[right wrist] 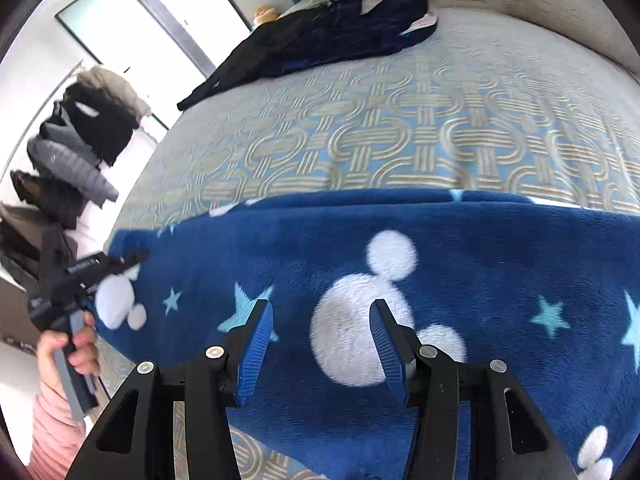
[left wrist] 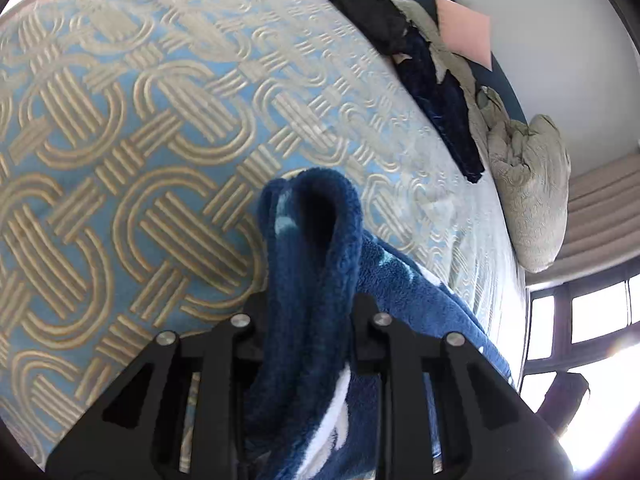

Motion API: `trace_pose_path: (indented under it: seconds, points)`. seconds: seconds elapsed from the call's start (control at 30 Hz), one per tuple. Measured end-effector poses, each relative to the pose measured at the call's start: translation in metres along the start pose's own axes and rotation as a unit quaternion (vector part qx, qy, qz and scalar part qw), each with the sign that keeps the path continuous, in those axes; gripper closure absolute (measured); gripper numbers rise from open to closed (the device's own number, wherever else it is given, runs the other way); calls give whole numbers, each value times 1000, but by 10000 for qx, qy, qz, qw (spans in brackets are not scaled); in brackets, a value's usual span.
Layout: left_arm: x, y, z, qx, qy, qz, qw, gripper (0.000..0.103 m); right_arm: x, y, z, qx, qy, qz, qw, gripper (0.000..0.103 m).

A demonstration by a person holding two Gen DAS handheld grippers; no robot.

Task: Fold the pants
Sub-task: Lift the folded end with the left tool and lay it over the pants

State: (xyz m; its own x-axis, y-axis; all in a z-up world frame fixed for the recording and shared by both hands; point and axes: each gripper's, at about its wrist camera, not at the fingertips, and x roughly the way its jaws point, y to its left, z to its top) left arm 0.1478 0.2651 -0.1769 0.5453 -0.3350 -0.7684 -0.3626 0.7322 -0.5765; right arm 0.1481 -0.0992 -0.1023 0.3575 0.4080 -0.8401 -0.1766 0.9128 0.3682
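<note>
The pants (right wrist: 400, 264) are blue fleece with white mouse heads and pale stars, lying across the patterned bed cover (right wrist: 400, 128). My left gripper (left wrist: 308, 300) is shut on a bunched fold of the pants (left wrist: 312, 240) and holds it up above the bed. It also shows in the right wrist view (right wrist: 132, 258), pinching the pants' left end. My right gripper (right wrist: 320, 320) is open, its blue pads (right wrist: 256, 352) just above the flat pants, holding nothing.
A pile of dark clothes (right wrist: 340, 32) lies at the far side of the bed, with a grey-green pillow (left wrist: 532, 196) and a pink cushion (left wrist: 464, 28). Jackets hang on a rack (right wrist: 72, 152) at the left. A window (left wrist: 580, 320) is at the right.
</note>
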Motion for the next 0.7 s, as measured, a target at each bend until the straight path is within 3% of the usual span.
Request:
trace_pose_path:
  seconds: [0.17, 0.27, 0.37, 0.57, 0.7]
  points:
    - [-15, -38, 3, 673, -220, 301, 9970, 77, 34, 1, 3, 12, 289, -258, 9993, 52]
    - [-20, -58, 7, 900, -278, 352, 9949, 77, 45, 14, 1, -605, 153, -691, 9957, 51]
    - [-28, -83, 10, 1090, -270, 263, 9933, 77, 43, 19, -2, -804, 116, -804, 9934, 51]
    - [-42, -149, -1, 1673, -153, 187, 9856, 77, -12, -19, -7, -39, -91, 156, 9998, 51]
    - [-39, -211, -30, 2310, -96, 323, 9724, 77, -36, -51, -20, 468, -65, 538, 9974, 51]
